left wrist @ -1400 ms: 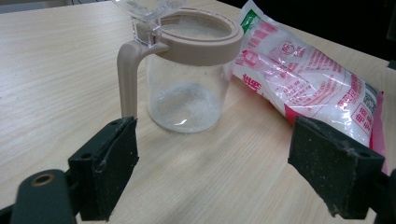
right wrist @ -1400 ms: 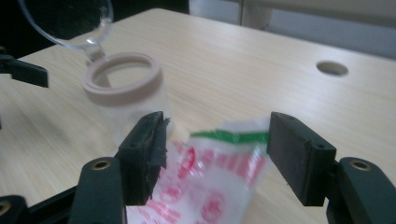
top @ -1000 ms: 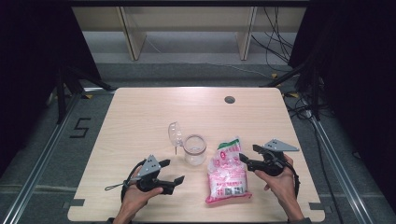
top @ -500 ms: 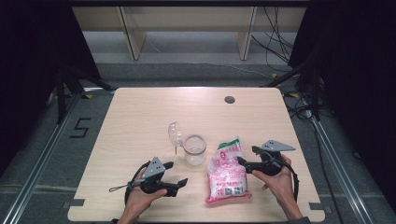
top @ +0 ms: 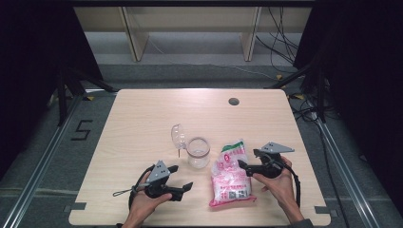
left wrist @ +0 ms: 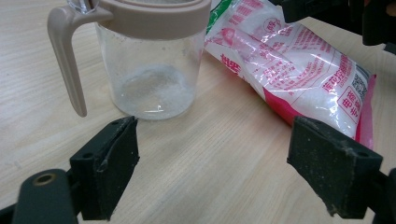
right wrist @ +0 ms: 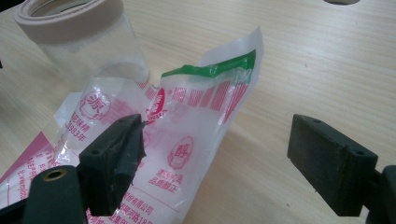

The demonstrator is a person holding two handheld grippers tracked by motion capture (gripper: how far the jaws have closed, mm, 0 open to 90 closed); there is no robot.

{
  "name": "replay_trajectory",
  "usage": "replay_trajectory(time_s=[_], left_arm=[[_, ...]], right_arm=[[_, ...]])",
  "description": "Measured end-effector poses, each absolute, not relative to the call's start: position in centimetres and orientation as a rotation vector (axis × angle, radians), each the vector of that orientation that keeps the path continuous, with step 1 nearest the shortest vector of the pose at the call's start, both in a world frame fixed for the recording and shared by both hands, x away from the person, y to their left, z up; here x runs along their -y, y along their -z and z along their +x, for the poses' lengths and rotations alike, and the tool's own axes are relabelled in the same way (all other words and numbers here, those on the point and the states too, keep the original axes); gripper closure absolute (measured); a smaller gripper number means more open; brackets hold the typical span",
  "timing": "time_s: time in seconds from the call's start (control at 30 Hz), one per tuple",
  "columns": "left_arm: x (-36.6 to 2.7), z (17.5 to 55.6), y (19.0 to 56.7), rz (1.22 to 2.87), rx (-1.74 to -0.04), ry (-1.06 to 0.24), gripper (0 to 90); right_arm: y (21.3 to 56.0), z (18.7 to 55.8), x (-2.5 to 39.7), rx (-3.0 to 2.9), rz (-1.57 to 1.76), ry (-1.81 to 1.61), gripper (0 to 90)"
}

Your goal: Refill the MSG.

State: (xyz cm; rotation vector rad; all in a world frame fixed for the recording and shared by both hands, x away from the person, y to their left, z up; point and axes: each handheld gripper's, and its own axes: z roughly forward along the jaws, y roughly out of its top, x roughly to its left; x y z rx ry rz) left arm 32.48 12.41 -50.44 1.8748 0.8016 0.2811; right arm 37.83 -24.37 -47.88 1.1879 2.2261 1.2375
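Note:
A clear glass jar [top: 198, 152] with a beige rim stands near the table's middle, its clear lid [top: 178, 134] flipped open to the left. In the left gripper view the jar [left wrist: 149, 70] holds a little white powder. A pink and white bag of white grains [top: 230, 173] lies right of it, green strip at its top. My left gripper [top: 181, 177] is open, low on the table in front of the jar. It [left wrist: 219, 168] points between jar and bag [left wrist: 303, 70]. My right gripper [top: 248, 158] is open at the bag's upper right edge. Its [right wrist: 219, 158] left jaw is over the bag [right wrist: 187, 140].
The wooden table [top: 142, 118] has a dark round grommet [top: 233, 101] at the far right. Black cables trail from both grippers toward the front edge. Shelving legs and floor cables lie beyond the table's far side.
My right gripper has drifted slightly left, closer to the bag's top. My left gripper has shifted a little right toward the jar. Both stay open.

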Motion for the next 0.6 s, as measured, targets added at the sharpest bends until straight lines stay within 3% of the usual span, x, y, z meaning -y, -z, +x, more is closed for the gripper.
replay_trajectory(time_s=[0.4,0.6], left_arm=[[-12.07,32.22,50.36,1.886,-0.795,-0.262,15.6],[-11.77,32.2,50.42,1.883,-0.784,-0.252,15.6]], right_arm=[[48.33,38.51,24.41,-2.232,1.237,-1.268,23.0],[48.6,38.72,23.98,-2.259,1.233,-1.271,30.3]])
